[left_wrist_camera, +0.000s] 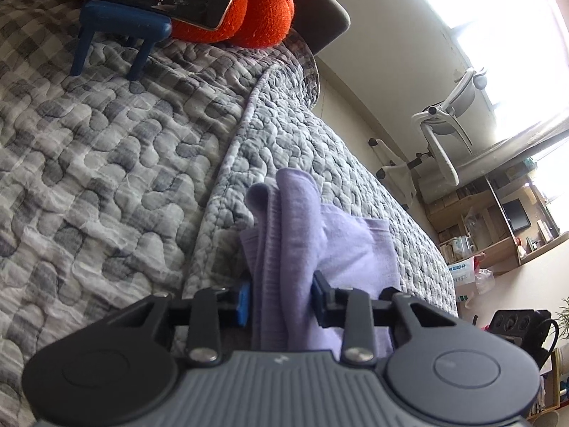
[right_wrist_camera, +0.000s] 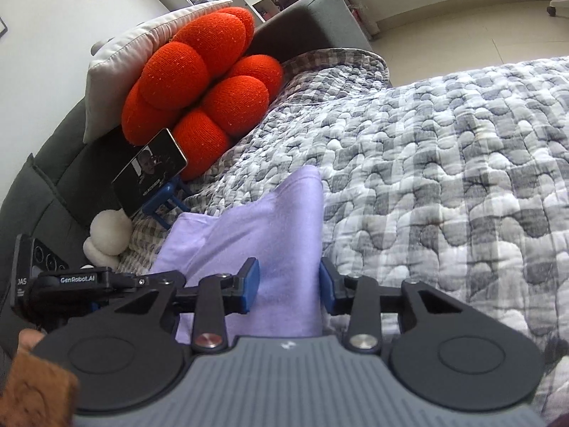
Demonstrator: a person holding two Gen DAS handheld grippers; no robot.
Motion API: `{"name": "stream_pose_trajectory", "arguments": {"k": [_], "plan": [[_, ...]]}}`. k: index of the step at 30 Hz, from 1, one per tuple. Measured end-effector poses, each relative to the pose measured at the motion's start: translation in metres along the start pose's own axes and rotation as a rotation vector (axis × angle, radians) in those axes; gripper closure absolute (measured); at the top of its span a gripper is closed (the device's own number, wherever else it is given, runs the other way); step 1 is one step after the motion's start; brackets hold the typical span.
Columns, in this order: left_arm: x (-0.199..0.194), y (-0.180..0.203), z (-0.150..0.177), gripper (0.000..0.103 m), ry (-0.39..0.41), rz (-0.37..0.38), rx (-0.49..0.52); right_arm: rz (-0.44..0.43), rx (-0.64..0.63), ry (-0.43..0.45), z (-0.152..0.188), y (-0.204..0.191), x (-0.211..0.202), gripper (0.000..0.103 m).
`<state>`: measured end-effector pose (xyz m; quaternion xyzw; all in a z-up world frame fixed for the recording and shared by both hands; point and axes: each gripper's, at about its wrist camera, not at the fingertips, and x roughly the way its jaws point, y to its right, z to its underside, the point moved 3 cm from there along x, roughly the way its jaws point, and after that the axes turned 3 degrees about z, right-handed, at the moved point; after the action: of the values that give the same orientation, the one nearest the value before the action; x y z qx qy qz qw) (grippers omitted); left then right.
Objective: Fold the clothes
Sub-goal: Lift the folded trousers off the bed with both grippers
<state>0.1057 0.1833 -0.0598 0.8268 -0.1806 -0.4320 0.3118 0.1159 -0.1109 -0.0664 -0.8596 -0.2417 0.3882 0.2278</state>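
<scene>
A lilac garment point(left_wrist_camera: 291, 235) stands bunched in folds between the fingers of my left gripper point(left_wrist_camera: 281, 300), and the pads press on it from both sides. It hangs at the edge of the grey patterned quilt point(left_wrist_camera: 106, 163). In the right wrist view the same lilac garment point(right_wrist_camera: 281, 227) fills the gap of my right gripper point(right_wrist_camera: 288, 286). Its right edge runs along the right pad, and the cloth spreads past the left pad toward the left gripper's housing point(right_wrist_camera: 78, 281). A sleeve and fingertip show at the bottom left.
A phone on a blue stand point(right_wrist_camera: 149, 174) leans against an orange knot cushion point(right_wrist_camera: 199, 82) and a grey sofa back point(right_wrist_camera: 309, 17). A white plush point(right_wrist_camera: 106, 235) lies near it. A white office chair point(left_wrist_camera: 444, 131) and shelves point(left_wrist_camera: 498, 220) stand beyond the bed edge.
</scene>
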Motion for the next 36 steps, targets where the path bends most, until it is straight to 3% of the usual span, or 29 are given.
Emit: {"name": "stream_pose_trajectory", "arguments": {"k": [1,3,6,11,14,21,36], "plan": [[0.0,0.002,0.0,0.071,0.004,-0.01,0.01,-0.002,0.013,0.0,0.0,0.001,0.0,0.065],[-0.001,0.006,0.001,0.072,0.015,-0.03,0.032,0.028,0.014,-0.003,0.0,-0.001,0.001,0.083],[-0.003,0.012,0.002,0.073,0.033,-0.062,0.062,0.057,-0.016,0.006,0.001,-0.009,0.001,0.09],[-0.012,0.023,0.003,0.075,0.068,-0.117,0.086,0.102,-0.052,0.031,-0.001,-0.02,0.0,0.09],[-0.013,0.027,0.002,0.082,0.088,-0.151,0.11,0.136,-0.076,0.034,-0.001,-0.026,0.0,0.09],[-0.015,0.039,0.005,0.086,0.119,-0.203,0.16,0.254,-0.203,0.058,-0.002,-0.054,-0.002,0.091],[-0.025,0.049,0.008,0.09,0.159,-0.218,0.168,0.264,-0.2,0.097,-0.003,-0.062,-0.01,0.091]]}}
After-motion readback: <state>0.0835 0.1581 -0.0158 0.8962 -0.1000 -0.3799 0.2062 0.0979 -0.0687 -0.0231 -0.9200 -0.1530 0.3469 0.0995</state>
